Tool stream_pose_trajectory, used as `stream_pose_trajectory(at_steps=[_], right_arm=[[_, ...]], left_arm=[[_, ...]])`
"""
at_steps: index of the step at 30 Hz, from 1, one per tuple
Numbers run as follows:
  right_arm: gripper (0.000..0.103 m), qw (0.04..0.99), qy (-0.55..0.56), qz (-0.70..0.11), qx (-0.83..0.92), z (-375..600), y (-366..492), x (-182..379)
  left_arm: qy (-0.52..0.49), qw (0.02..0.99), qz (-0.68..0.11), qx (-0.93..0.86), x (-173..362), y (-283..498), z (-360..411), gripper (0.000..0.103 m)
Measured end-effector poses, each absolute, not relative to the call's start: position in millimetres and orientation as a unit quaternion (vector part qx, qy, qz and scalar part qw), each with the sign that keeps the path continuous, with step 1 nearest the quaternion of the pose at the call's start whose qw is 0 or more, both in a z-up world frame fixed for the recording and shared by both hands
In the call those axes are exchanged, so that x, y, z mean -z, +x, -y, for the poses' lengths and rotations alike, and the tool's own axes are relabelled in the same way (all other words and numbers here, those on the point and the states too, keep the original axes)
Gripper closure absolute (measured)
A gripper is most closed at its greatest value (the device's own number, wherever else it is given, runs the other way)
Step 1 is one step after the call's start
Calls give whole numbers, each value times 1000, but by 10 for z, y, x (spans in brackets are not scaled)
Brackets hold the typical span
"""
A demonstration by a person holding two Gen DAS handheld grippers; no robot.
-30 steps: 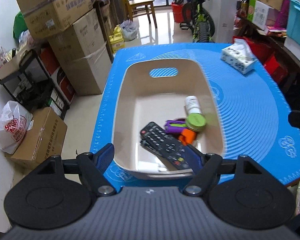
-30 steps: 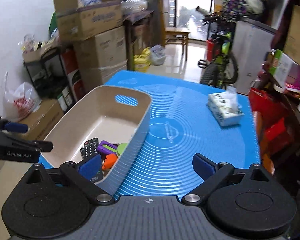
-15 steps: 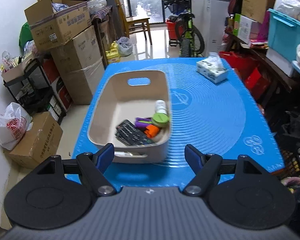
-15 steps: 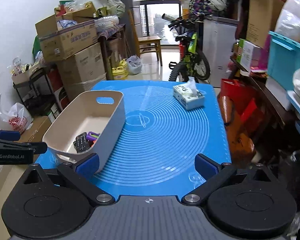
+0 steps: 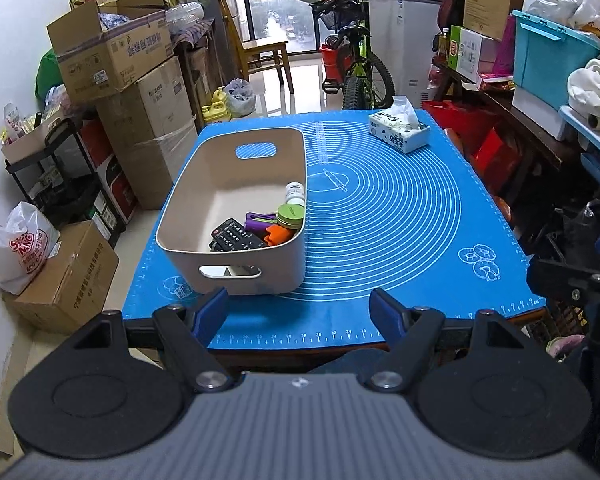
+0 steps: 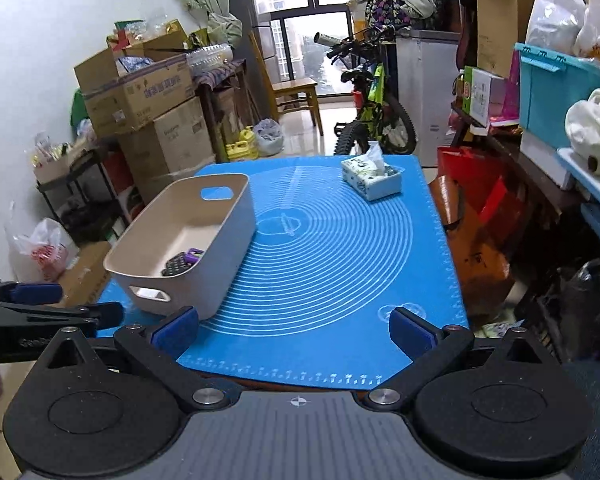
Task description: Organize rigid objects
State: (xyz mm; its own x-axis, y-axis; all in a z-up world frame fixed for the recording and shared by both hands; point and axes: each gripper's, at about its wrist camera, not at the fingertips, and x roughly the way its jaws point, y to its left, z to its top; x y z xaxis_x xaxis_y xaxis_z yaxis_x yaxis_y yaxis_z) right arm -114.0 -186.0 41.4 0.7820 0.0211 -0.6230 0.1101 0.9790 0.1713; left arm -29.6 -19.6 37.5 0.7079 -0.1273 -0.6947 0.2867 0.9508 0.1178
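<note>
One beige bin (image 5: 236, 264) is seen on the left part of the blue mat (image 5: 400, 216) that covers the table. Five things are counted inside it, gathered at its near right corner: one black remote control (image 5: 236, 237), one purple item (image 5: 260, 220), one orange item (image 5: 278, 235), one green-lidded jar (image 5: 290, 214) and one white bottle (image 5: 295, 193). Two handle cut-outs are seen in the bin, one at each end. One tissue box (image 5: 398, 133) is set at the far right of the mat, well apart from the bin. The left gripper (image 5: 300, 312) is held short of the table's near edge with its fingers spread and nothing between them. The right gripper (image 6: 296, 330) is likewise held with fingers spread, empty.
</note>
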Motion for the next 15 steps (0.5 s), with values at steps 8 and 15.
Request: stream_pose_trajectory(at_steps=[8,15], right_arm=[[3,940,107,-323,18,1874,-1202,-368],[2,938,110,-329,17,1885,-1181,-340]], left_arm=[[106,918,-366,112,-343,-318,204,26],[109,915,-371,117,-306,-311,212,26]])
